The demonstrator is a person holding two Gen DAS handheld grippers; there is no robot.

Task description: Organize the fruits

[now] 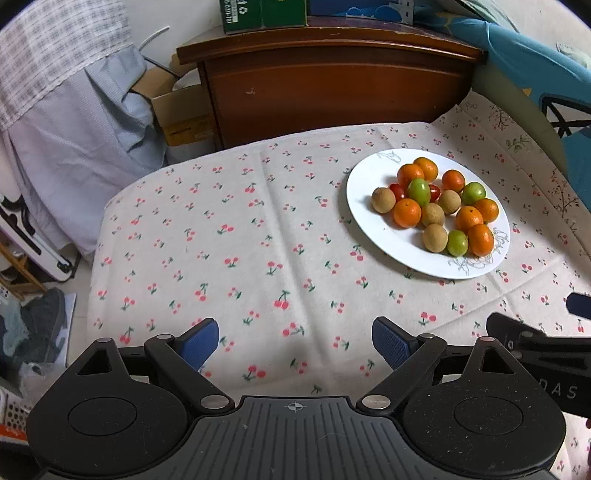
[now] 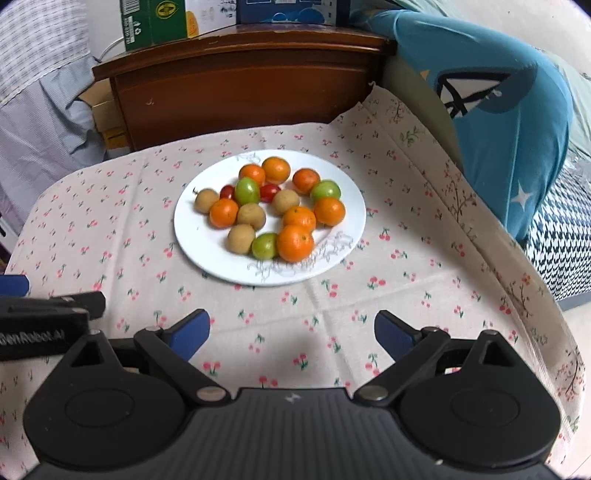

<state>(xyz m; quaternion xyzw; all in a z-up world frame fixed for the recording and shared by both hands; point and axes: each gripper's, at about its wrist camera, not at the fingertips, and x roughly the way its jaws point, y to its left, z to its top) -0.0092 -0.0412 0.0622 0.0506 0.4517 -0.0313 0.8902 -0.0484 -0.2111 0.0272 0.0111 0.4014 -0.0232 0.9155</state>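
A white plate (image 1: 369,229) (image 2: 199,243) sits on the cherry-print cloth, at the right in the left wrist view and centred in the right wrist view. It holds several orange tangerines (image 1: 406,212) (image 2: 295,243), brown longans (image 1: 435,238) (image 2: 241,239), green fruits (image 1: 419,191) (image 2: 246,190) and two red cherry tomatoes (image 1: 398,191) (image 2: 269,192), all mixed together. My left gripper (image 1: 295,341) is open and empty over bare cloth, left of and nearer than the plate. My right gripper (image 2: 291,332) is open and empty just in front of the plate.
A brown wooden headboard (image 1: 332,85) (image 2: 240,85) stands behind the table, with boxes (image 1: 264,14) on top. A blue cushion (image 2: 509,122) lies at the right. Grey cloth (image 1: 81,129) hangs at the left. The right gripper's body (image 1: 535,354) shows at the left view's right edge.
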